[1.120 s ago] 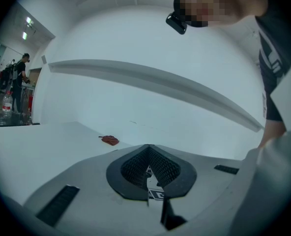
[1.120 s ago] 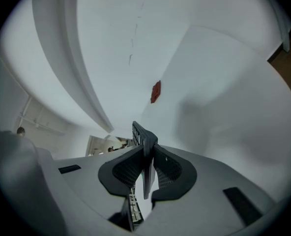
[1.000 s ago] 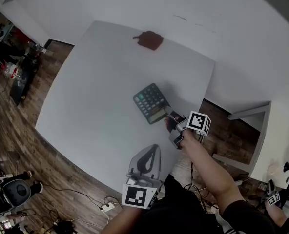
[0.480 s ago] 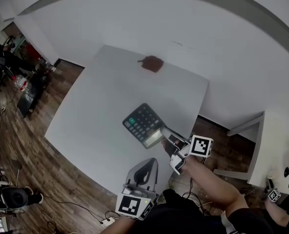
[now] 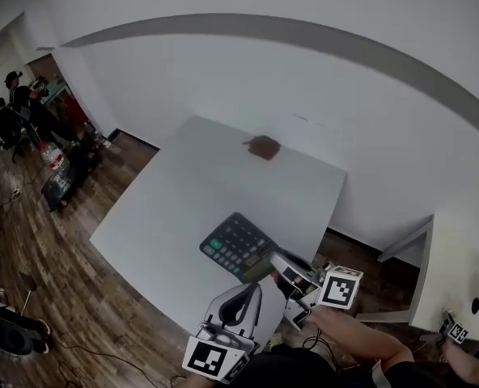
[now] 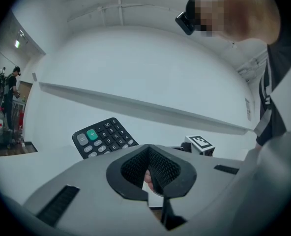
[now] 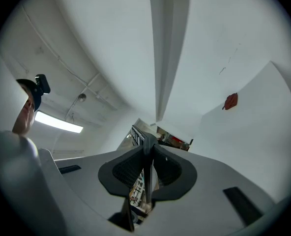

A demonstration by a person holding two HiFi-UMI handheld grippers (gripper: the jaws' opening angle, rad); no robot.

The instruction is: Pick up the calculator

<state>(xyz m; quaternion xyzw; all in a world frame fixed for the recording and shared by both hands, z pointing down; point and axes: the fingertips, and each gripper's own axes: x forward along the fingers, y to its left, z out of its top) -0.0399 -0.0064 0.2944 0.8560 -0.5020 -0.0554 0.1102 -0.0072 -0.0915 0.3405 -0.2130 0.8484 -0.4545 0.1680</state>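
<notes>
A dark calculator [image 5: 238, 246] with a green key hangs above the white table [image 5: 167, 208], lifted clear of it. My right gripper [image 5: 281, 265] is shut on its near right edge. In the right gripper view the calculator [image 7: 144, 149] stands edge-on between the pads of the right gripper [image 7: 146, 173]. My left gripper [image 5: 246, 291] is just below and to the left of it, shut and holding nothing. In the left gripper view the calculator [image 6: 102, 137] floats ahead of the closed left gripper [image 6: 153, 173], and the right gripper's marker cube [image 6: 199, 144] shows to the right.
A small red-brown thing [image 5: 264, 147] lies near the table's far edge, also visible as the red-brown thing [image 7: 230, 101] in the right gripper view. People [image 5: 17, 103] stand far left on the wood floor [image 5: 53, 249]. A white counter [image 5: 458, 265] stands at the right.
The right gripper has lifted the calculator off the table and up towards me. The left gripper has risen too. The head view has tilted up, showing more wall.
</notes>
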